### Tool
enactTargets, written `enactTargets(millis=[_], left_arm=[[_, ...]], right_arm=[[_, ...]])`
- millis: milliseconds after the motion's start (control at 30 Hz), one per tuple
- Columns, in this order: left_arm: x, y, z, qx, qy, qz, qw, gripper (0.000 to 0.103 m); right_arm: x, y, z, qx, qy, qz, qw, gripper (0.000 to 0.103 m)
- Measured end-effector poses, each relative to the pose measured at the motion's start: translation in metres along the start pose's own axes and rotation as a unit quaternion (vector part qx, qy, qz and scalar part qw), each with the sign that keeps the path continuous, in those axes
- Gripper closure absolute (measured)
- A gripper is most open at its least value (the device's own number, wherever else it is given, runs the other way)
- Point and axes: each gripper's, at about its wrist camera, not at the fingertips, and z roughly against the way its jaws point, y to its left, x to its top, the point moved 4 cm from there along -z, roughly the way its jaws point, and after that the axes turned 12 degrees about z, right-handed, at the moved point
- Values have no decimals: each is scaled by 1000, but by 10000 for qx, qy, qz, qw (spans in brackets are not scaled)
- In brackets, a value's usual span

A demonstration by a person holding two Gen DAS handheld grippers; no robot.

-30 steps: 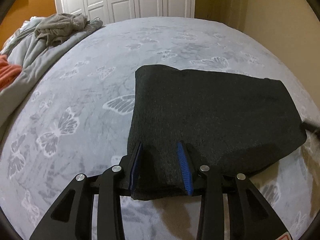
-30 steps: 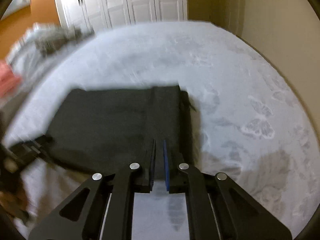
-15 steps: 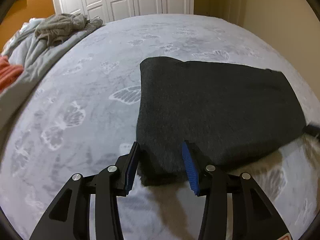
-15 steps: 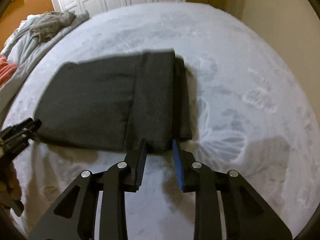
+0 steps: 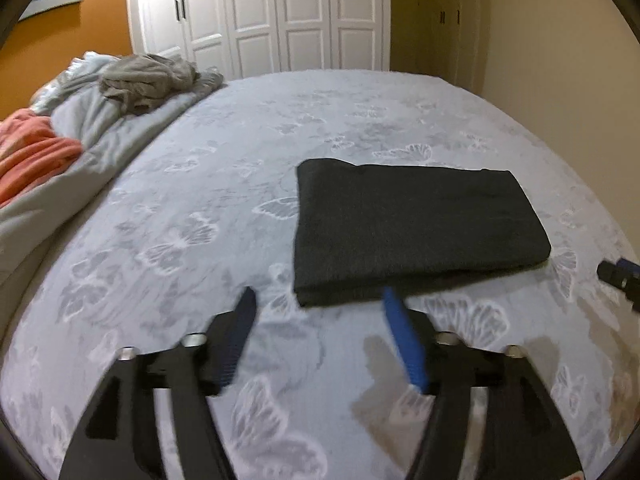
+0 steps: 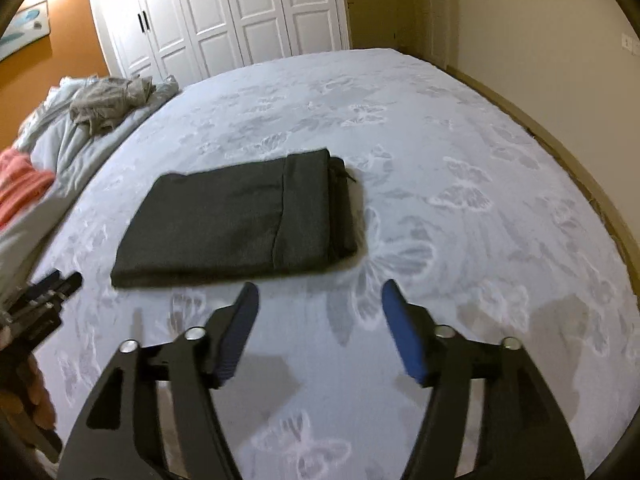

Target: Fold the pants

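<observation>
The right gripper is cut off at the frame edge, its fingers motion-blurred.

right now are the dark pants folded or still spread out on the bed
Folded. The pants lie as a compact rectangle on the bed, with stacked layers showing at the right end. Both grippers, left and right, are open and clear of them.

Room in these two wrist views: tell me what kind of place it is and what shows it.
Most likely a home bedroom. A wide bed with butterfly-print bedding carries the folded dark pants, a rumpled duvet with loose clothes lies to one side, and white panelled wardrobe doors stand behind.
</observation>
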Motion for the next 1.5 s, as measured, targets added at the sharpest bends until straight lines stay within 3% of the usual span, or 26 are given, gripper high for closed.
enactTargets(millis=[100, 133, 167, 367, 467, 633, 767, 1067, 1500], left_arm=[[-17, 5, 24, 0, -247, -115, 9996, 20], [-25, 8, 30, -5, -353, -78, 9993, 18], [-31, 10, 34, -27, -439, -34, 9990, 18], [-63, 15, 33, 2, -862, -88, 9962, 17], [-74, 16, 23, 65, -973, -88, 9952, 17], [-78, 18, 8, -37, -694, -28, 9976, 17], [-81, 17, -1, 68, -503, -35, 9987, 17], [-84, 11, -11, 193, -296, -182, 9992, 17], [-84, 13, -12, 192, -262, -98, 9994, 17]], right_arm=[[-21, 14, 12, -72, -3, 152, 9999, 27], [-30, 19, 16, -62, -63, 171, 9998, 15], [-37, 22, 18, -72, -125, 174, 9997, 10], [-78, 48, 12, -189, -393, 513, 9977, 10], [-90, 44, 7, -515, -540, 520, 9959, 10], [-96, 23, 1, -486, -436, -66, 9978, 9], [-99, 15, -15, -430, -115, -297, 9986, 9], [-98, 39, -17, -676, -123, 323, 9971, 9], [-97, 39, -14, -705, -189, 327, 9968, 9]])
